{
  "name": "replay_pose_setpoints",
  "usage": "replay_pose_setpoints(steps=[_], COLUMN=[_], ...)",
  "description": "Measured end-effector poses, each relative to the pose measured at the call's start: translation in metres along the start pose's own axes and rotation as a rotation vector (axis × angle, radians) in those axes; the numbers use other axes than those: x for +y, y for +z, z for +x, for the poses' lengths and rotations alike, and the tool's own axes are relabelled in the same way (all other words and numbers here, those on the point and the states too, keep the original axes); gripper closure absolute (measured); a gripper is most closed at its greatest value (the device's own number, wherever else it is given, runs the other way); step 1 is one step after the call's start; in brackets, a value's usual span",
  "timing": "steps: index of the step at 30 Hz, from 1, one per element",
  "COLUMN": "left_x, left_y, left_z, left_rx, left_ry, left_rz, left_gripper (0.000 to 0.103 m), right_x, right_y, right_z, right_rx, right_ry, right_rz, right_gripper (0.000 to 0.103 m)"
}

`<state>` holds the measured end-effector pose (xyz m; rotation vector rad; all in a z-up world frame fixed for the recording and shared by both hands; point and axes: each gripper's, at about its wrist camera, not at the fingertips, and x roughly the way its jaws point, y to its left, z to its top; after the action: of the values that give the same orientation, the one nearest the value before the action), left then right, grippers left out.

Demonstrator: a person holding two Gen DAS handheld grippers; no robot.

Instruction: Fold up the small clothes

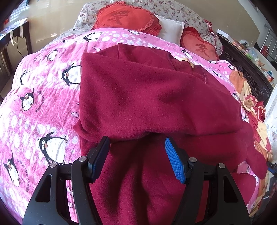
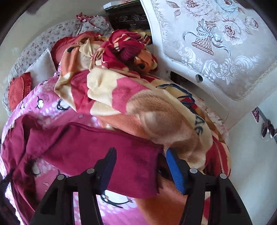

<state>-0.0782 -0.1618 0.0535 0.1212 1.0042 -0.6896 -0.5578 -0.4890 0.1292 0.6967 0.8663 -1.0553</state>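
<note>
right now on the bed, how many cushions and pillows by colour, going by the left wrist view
Red heart-shaped cushions: 2, one by the headboard, one further right
White pillow: 1
Floral-print pillow: 1
Total: 4

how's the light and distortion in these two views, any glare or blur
Left wrist: sharp, sunlit; fisheye bulges the penguin blanket around the maroon garment; glare on the back wall. Right wrist: the embroidered cloth is nearly blown out; the open right claw lies in shadow.
</note>
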Motion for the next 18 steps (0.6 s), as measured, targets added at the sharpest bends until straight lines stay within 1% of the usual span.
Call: replay_pose_setpoints(steps=[2,3,4,5,6,7,9,11,12,13,14,15,16,18], left_x=[-0.001,-0.002,-0.002,-0.003,-0.003,-0.003,-0.002,-0.001,0.000,0.002,0.003,0.004,0.005,0.006], left_y=[-0.001,-0.001,-0.001,-0.001,0.000,0.000,0.001,0.002,0.003,0.004,0.004,0.005,0.005,0.005], left_z=[0.000,0.000,0.000,0.000,0.000,0.000,-0.001,-0.003,-0.004,-0.005,-0.005,-0.006,-0.007,-0.010], left_rx=[0.002,0.001,0.001,0.002,0.004,0.005,0.002,-0.003,-0.007,-0.010,-0.012,-0.014,-0.015,-0.020], left_ry=[-0.003,-0.004,-0.005,-0.004,-0.004,-0.006,-0.009,-0.010,-0.011,-0.014,-0.017,-0.022,-0.027,-0.034], left_rz=[-0.001,-0.001,-0.001,0.001,0.002,0.003,0.002,-0.001,-0.005,-0.010,-0.017,-0.025,-0.033,-0.045], left_gripper=[0.037,0.037,0.037,0.037,0.037,0.037,0.037,0.037,0.037,0.037,0.037,0.037,0.037,0.037], right_x=[-0.003,-0.004,-0.002,0.001,0.006,0.012,0.022,0.038,0.048,0.063,0.074,0.090,0.105,0.131], right_y=[-0.004,-0.006,-0.009,-0.012,-0.015,-0.018,-0.019,-0.016,-0.014,-0.011,-0.010,-0.008,-0.007,-0.004], right_z=[0.009,0.014,0.019,0.020,0.022,0.022,0.013,-0.012,-0.029,-0.052,-0.067,-0.088,-0.104,-0.128], right_rx=[0.021,0.042,0.056,0.054,0.047,0.025,-0.016,-0.119,-0.187,-0.288,-0.359,-0.473,-0.575,-0.750], right_ry=[-0.009,-0.009,-0.001,0.005,-0.012,-0.048,-0.066,-0.095,-0.121,-0.173,-0.214,-0.285,-0.352,-0.453], right_rz=[-0.002,-0.004,-0.018,-0.046,-0.090,-0.142,-0.193,-0.283,-0.337,-0.417,-0.474,-0.566,-0.649,-0.775], right_gripper=[0.044,0.049,0.055,0.071,0.083,0.090,0.092,0.092,0.092,0.092,0.092,0.092,0.092,0.092])
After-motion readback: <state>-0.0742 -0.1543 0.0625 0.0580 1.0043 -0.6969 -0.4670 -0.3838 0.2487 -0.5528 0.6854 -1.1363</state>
